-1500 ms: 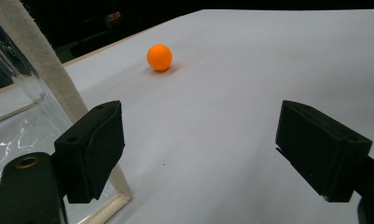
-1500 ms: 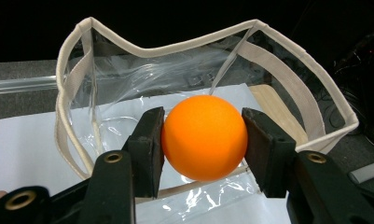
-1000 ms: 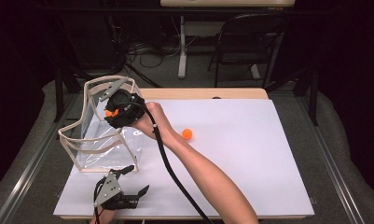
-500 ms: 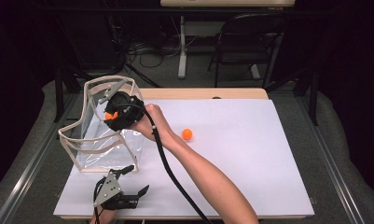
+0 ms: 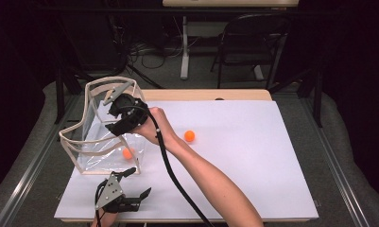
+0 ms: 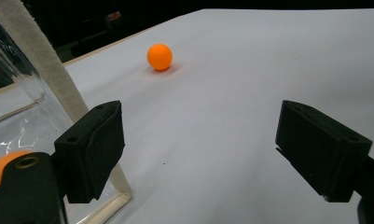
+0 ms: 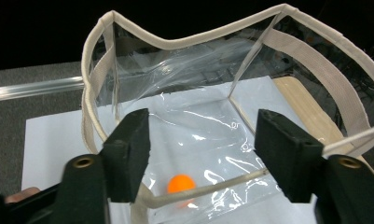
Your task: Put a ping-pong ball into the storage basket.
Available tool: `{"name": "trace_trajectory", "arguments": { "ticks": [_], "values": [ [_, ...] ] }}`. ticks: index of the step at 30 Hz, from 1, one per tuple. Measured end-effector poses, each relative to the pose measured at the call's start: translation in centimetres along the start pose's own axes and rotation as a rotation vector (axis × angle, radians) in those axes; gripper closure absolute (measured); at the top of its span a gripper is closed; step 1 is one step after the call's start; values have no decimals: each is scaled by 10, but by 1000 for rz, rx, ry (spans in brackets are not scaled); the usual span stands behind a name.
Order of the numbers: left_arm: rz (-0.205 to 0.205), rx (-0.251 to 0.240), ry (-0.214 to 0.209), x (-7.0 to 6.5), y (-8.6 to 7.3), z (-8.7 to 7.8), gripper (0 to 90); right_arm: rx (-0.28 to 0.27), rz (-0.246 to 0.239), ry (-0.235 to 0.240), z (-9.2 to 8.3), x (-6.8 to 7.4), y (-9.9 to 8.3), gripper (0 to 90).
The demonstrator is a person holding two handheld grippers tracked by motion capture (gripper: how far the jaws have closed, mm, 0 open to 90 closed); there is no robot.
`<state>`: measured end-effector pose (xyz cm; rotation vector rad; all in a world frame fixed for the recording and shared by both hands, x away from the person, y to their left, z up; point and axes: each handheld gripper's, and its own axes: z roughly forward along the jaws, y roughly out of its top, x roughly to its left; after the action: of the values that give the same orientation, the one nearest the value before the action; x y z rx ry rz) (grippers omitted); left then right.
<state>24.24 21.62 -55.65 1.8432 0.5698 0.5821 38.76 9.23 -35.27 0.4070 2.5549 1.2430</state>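
Black fingers spread, holding nothing.

No readable text, labels, brands or numbers can be made out anywhere in these shots. Nothing is printed on the clear bag, on the orange balls, or on the white table top. The gripper bodies are plain black too, with no markings that can be read.
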Motion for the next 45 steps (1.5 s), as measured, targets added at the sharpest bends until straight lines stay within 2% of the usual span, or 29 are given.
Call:
{"name": "trace_trajectory", "arguments": {
  "ticks": [4, 11, 24, 38, 45],
  "values": [
    [1, 0, 0, 0, 0, 0, 155, -15, 26, 6, -7, -5, -4, 280],
    [0, -2, -1, 0, 0, 1, 155, -48, 70, -20, -23, -16, -21, 155],
    [2, 5, 0, 0, 0, 0, 155, -67, 108, -66, -52, -30, -54, 111],
    [1, 8, 2, 0, 0, 1, 155, -15, 164, -115, -61, -48, -109, 94],
    [1, 7, 2, 0, 0, 1, 155, -8, 192, -140, -66, -53, -135, 87]
  ]
}}
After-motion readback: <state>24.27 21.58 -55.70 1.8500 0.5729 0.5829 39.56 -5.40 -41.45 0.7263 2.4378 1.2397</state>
